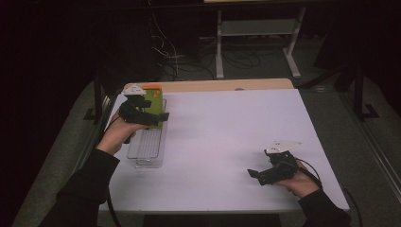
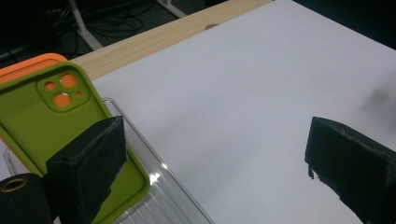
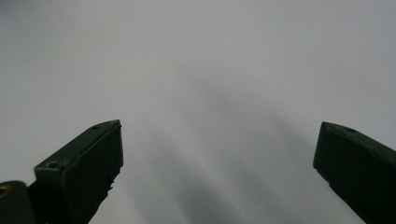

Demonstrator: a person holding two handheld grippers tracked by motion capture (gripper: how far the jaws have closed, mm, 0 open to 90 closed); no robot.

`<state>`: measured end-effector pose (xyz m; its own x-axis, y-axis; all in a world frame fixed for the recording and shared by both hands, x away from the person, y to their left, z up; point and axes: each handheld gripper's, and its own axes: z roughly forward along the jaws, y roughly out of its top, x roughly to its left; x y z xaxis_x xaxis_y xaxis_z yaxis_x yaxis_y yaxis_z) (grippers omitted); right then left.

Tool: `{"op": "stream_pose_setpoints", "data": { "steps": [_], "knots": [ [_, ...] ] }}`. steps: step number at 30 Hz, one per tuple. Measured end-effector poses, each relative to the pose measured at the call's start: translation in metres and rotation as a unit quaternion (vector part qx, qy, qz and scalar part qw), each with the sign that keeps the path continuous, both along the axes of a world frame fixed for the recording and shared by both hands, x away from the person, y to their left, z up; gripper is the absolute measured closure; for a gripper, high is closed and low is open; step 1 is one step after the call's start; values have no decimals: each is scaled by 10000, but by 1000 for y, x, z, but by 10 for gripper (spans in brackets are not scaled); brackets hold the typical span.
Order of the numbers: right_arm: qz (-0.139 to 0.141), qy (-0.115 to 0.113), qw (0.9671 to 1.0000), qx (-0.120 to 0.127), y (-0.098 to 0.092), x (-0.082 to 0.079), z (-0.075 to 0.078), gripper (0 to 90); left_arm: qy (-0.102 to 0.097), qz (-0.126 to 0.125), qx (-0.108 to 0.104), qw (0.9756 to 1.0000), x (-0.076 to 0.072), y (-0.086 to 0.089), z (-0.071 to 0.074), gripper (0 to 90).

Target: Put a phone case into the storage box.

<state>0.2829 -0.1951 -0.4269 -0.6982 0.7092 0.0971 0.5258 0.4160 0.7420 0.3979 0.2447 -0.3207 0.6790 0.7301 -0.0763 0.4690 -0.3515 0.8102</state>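
The left gripper (image 1: 150, 111) is hanging over the far end of the clear plastic tray (image 1: 147, 152), which is sitting at the left edge of the white counter (image 1: 227, 142). Its jaws are standing wide apart and gripping nothing. In the left gripper view, the green phone case (image 2: 56, 121) is leaning in the far end of that tray, camera cutouts up, with an orange case (image 2: 25, 65) peeking out behind it. One jaw is sitting just in front of the green case; whether it is touching, I cannot tell. The other jaw is hanging well off to the side, over bare counter.

To my eye the step in hand is the reach for the green case, with no grasp made yet. The next move is calling for the person to bring the open jaws to either side of the case's upper edge, then close on it alone, leaving the orange one behind.

The right gripper (image 1: 265, 174) is waiting well away from the tray, near the counter's front right corner, jaws wide and empty.
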Motion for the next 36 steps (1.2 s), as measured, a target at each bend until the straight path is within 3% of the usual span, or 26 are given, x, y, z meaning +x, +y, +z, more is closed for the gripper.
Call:
{"op": "stream_pose_setpoints", "data": {
  "steps": [4,12,19,25,29,33,36],
  "knots": [
    [13,2,10000,34,0,0,0,6,-42,-79,147,9999,-9,1,-2,51],
    [55,-28,10000,43,1,0,0,6,19,-335,91,9994,-26,3,-15,19],
    [102,-47,9999,40,1,1,0,6,62,-415,26,9991,-42,5,-26,0],
    [115,-114,9999,56,0,0,3,7,54,-527,34,9986,-57,7,-35,0],
    [131,-126,9998,81,0,0,5,6,42,-607,191,9980,-65,7,-41,0],
    [148,-157,9998,44,0,0,8,6,5,-602,62,9982,-73,8,-46,0],
    [145,-210,9997,66,0,1,12,7,5,-619,150,9980,-78,9,-54,0]
  ]
}}
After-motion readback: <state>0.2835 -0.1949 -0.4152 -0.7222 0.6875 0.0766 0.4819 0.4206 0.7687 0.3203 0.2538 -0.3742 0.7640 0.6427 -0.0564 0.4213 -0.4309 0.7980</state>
